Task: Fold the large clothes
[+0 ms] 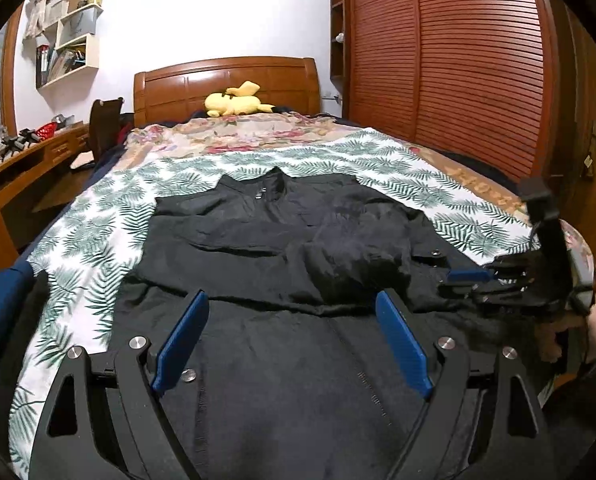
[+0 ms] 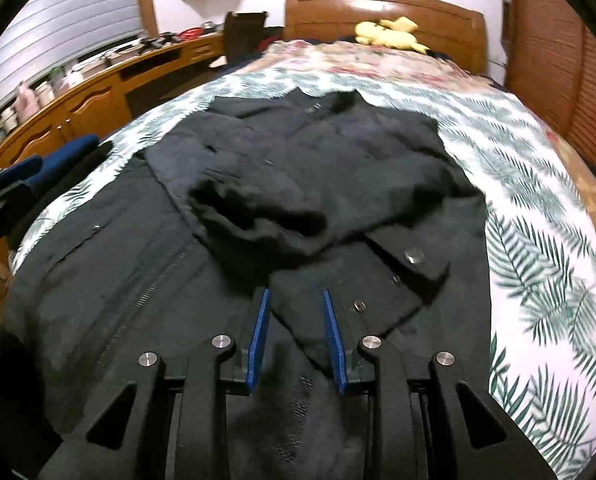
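Above the black jacket (image 1: 282, 240), both hand-held grippers (image 1: 292, 312) hover.

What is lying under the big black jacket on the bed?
Under the large black button-up jacket lies a white sheet with green leaf print, showing on both sides. What the sheet looks like beneath the jacket cannot be seen.

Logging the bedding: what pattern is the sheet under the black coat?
Green palm fronds on white sheet, clearest in the right wrist view.
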`<move>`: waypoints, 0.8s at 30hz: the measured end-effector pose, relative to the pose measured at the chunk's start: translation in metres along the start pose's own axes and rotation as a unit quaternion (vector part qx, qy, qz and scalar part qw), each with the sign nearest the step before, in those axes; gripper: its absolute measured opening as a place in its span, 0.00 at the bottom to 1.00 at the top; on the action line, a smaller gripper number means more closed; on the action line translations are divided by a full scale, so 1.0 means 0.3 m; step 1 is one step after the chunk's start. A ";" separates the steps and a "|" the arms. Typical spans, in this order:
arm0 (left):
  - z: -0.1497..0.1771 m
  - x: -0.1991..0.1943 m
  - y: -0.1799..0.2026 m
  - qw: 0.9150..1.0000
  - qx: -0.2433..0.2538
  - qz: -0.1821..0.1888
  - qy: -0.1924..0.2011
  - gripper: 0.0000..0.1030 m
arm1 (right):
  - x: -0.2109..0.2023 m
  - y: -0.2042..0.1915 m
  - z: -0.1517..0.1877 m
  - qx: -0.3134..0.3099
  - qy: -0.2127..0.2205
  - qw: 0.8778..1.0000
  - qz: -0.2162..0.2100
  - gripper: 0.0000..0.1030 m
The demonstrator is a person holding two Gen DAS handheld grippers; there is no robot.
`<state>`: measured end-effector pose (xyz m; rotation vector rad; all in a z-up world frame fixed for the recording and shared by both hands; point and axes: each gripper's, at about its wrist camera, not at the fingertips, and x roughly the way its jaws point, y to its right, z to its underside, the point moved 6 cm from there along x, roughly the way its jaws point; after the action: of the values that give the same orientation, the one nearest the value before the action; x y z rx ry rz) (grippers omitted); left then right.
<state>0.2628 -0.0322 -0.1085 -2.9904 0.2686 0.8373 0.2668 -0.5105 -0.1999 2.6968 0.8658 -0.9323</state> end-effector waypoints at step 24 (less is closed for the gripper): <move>-0.148 0.356 0.438 0.981 0.138 0.063 -0.125 0.46 | -0.152 0.122 0.132 0.053 0.024 0.998 -0.020 0.28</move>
<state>0.3529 -0.1816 -0.1228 -2.6034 0.5211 1.0760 0.2382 -0.5750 -0.2050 2.8122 0.9083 -0.9516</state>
